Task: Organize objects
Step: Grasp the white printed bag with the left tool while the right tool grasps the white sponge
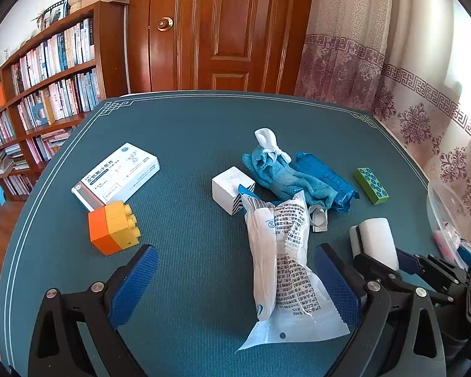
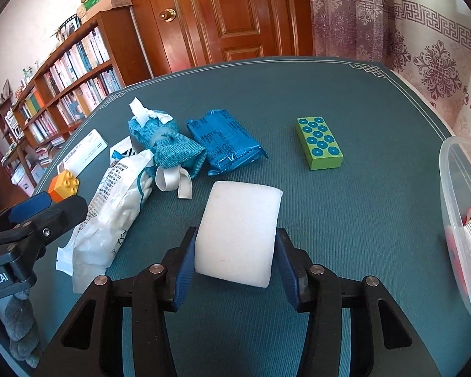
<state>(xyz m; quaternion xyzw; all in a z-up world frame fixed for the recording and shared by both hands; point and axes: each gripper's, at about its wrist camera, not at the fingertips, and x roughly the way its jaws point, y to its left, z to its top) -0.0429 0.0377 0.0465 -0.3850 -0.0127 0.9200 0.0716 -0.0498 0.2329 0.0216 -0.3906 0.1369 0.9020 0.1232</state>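
White sponge block (image 2: 240, 232) sits on the teal table mat (image 2: 298, 94), near edge, right gripper (image 2: 235, 251) clamped across its short width, pads on both flanks: narrow grip, probably bound for the clear plastic tub (image 2: 461, 220) at right, which already holds items. Left gripper (image 1: 235, 286) hangs wide and empty over the white printed pouch (image 1: 285, 270), likely next. Green block (image 2: 318, 147) and blue packet (image 2: 226, 141) lie apart, untouched.

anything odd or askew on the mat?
Mostly loose clutter. The white printed packet lies crumpled, overlapping the small white box. The right gripper pinches a white sponge, bowing it.
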